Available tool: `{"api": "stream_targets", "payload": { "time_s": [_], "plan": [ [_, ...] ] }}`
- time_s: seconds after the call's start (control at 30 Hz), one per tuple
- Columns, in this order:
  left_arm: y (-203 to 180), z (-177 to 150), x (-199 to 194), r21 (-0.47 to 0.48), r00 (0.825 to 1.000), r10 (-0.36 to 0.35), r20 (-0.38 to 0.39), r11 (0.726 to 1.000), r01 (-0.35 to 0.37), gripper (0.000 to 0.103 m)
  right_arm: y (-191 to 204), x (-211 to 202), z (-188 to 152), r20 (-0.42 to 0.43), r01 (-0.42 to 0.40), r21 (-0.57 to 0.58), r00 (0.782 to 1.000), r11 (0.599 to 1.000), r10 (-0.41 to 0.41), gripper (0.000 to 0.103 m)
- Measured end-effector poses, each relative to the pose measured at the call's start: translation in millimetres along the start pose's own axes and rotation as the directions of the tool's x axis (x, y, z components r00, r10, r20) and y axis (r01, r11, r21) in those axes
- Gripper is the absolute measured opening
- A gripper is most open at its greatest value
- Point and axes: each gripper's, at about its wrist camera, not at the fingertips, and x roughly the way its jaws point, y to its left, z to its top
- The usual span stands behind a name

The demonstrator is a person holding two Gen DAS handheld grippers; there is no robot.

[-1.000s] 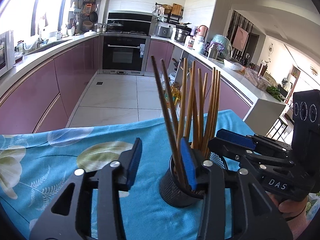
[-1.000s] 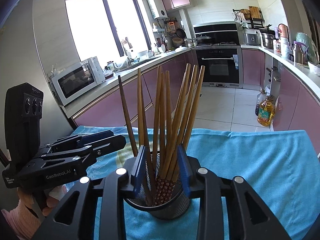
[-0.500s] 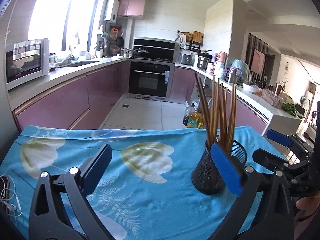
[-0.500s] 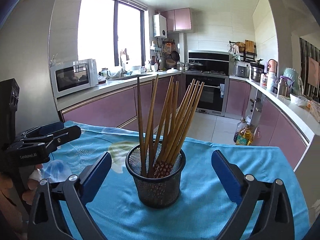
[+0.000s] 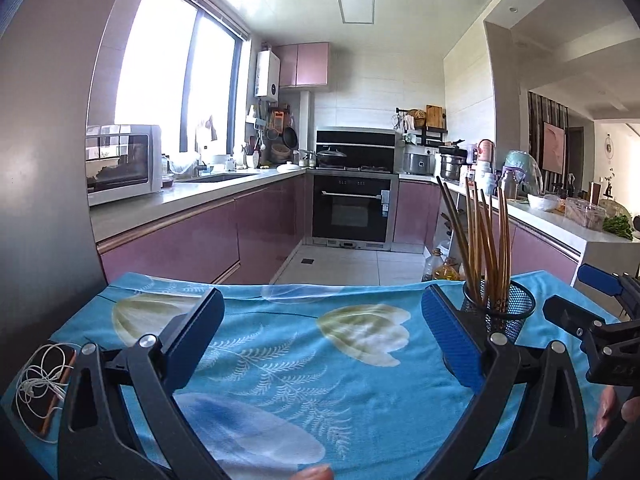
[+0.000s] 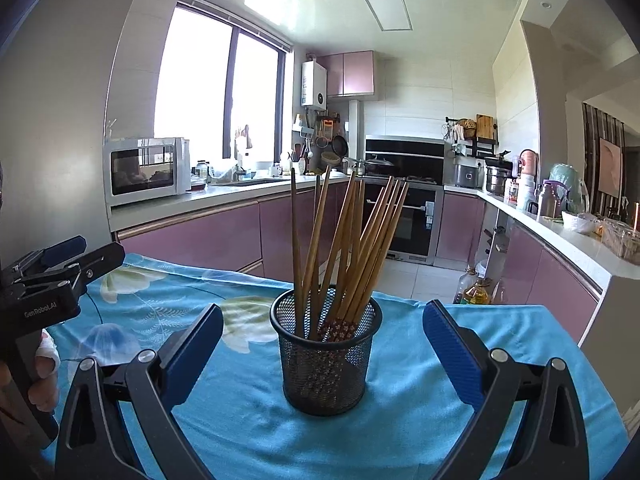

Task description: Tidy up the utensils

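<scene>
Left wrist view: the left gripper (image 5: 322, 334) stands wide apart over the blue floral tablecloth (image 5: 280, 368), nothing between its blue pads (image 5: 450, 344). The black mesh holder (image 5: 505, 312) with its bundle of wooden chopsticks (image 5: 482, 240) sits upright on the cloth just behind the right-hand pad, outside the jaws. The right gripper (image 5: 592, 304) shows at the far right edge, clear of the holder. A phone wrapped in a white earphone cable (image 5: 42, 380) lies on the cloth at the lower left. A microwave (image 5: 120, 162) sits on the counter beyond.

Right wrist view: the right gripper (image 6: 322, 344) is spread wide, empty, its 2 blue pads (image 6: 452, 354) well apart from the mesh holder (image 6: 326, 360), which stands on the tablecloth (image 6: 400, 420) centred between them and a little ahead. The chopsticks (image 6: 344, 248) lean fanned inside it, patterned ends down. The left gripper (image 6: 60, 256) enters from the left edge, held by a hand (image 6: 40, 372) with a bandaged finger, away from the holder.
</scene>
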Motion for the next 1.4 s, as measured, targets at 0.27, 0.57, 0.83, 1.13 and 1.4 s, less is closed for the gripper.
{"api": "stream_targets", "payload": {
  "time_s": [0.27,0.57,0.83,1.13,1.4],
  "plan": [
    [-2,-1,-12,0.023,0.998,0.029,0.054,0.999,-0.03,0.097,7,-4,-2,0.029,0.011,0.0,1.0,1.0,-0.011,0.097],
    [-7,-1,-10,0.028,0.997,0.042,0.062,0.999,-0.044,0.097,7,-6,-2,0.043,0.018,0.007,0.999,1.0,-0.018,0.097],
    [-10,-2,-14,0.037,0.996,0.051,0.077,0.998,-0.054,0.097,8,-6,-3,0.051,0.021,0.007,0.998,1.0,-0.021,0.097],
    [-11,-2,-15,0.034,0.996,0.051,0.075,0.998,-0.053,0.097,8,-2,-5,0.041,0.024,0.015,0.999,1.0,-0.024,0.097],
    [-12,-2,-17,0.041,0.995,0.054,0.081,0.998,-0.057,0.097,6,-4,-6,0.039,0.026,0.02,0.999,0.999,-0.026,0.097]
  ]
}}
